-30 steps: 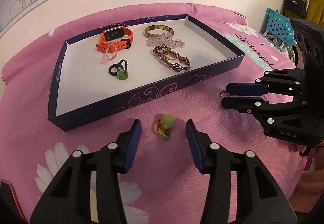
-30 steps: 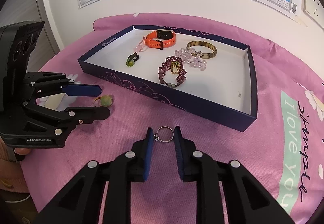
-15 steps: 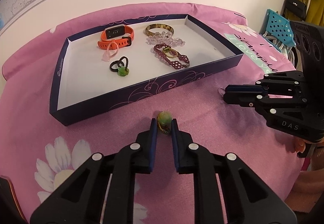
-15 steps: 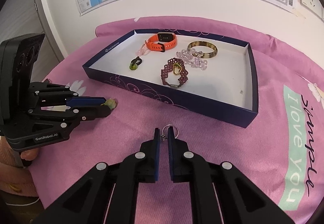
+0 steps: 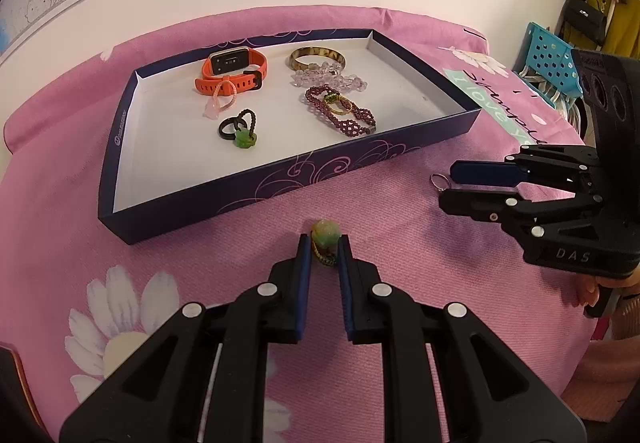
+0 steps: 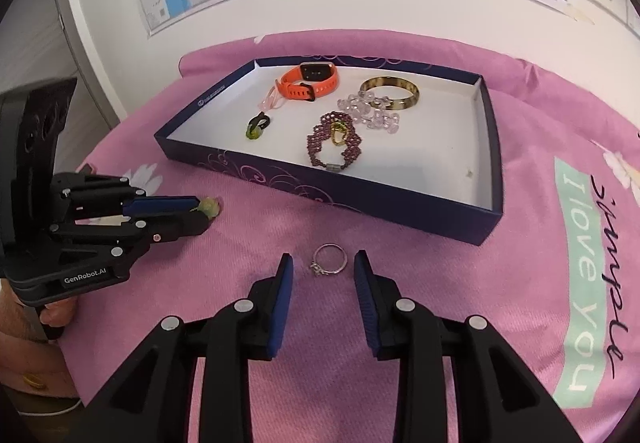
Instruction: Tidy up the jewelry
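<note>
My left gripper (image 5: 323, 241) is shut on a green-bead ring (image 5: 326, 233) with a braided band, low over the pink cloth in front of the dark blue tray (image 5: 280, 179). It also shows in the right wrist view (image 6: 204, 211), with the bead (image 6: 210, 205) at its tips. My right gripper (image 6: 323, 263) is open, and a thin silver ring (image 6: 329, 258) lies flat on the cloth between its fingers. In the left wrist view the silver ring (image 5: 439, 181) sits at the right gripper's (image 5: 450, 185) tips.
The tray (image 6: 400, 211) holds an orange watch (image 5: 232, 71), a brown bangle (image 5: 318, 57), a clear bead bracelet (image 5: 332, 79), a maroon beaded bracelet (image 5: 340, 109), a pink ring (image 5: 220, 99) and a black and green ring (image 5: 238, 129). A wall stands behind.
My right gripper was shut around the silver ring; now it has opened and the ring lies flat on the cloth. My left gripper stays shut on the green-bead ring.
</note>
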